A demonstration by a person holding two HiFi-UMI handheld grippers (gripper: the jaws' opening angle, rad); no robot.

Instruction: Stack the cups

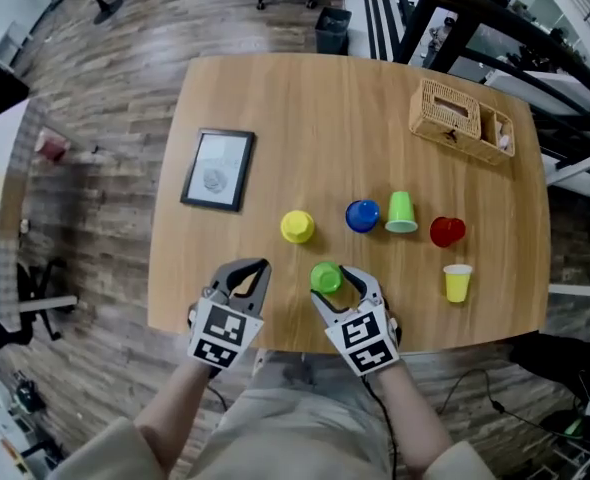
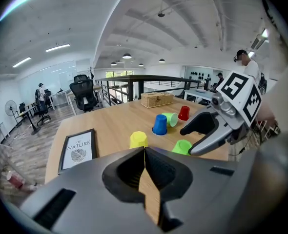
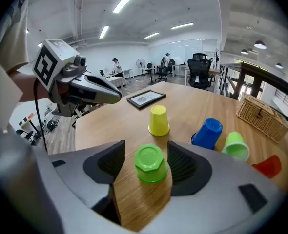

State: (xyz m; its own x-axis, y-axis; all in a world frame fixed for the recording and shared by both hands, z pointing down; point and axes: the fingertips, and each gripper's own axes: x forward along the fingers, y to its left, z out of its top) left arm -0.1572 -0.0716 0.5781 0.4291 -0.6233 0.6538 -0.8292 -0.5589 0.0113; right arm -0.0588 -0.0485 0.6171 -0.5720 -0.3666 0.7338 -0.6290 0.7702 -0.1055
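Note:
An upside-down green cup stands near the table's front edge, between the jaws of my right gripper. The jaws are open, with a small gap on each side of the cup. My left gripper is shut on nothing, to the left of the green cup and over bare wood. Farther back are an upside-down yellow cup, an upside-down blue cup, a light green cup on its side, a red cup on its side and an upright yellow cup.
A framed picture lies at the table's left. A wicker basket sits at the far right corner. The wooden table ends just under my hands. Office chairs, a bin and black railings stand beyond it.

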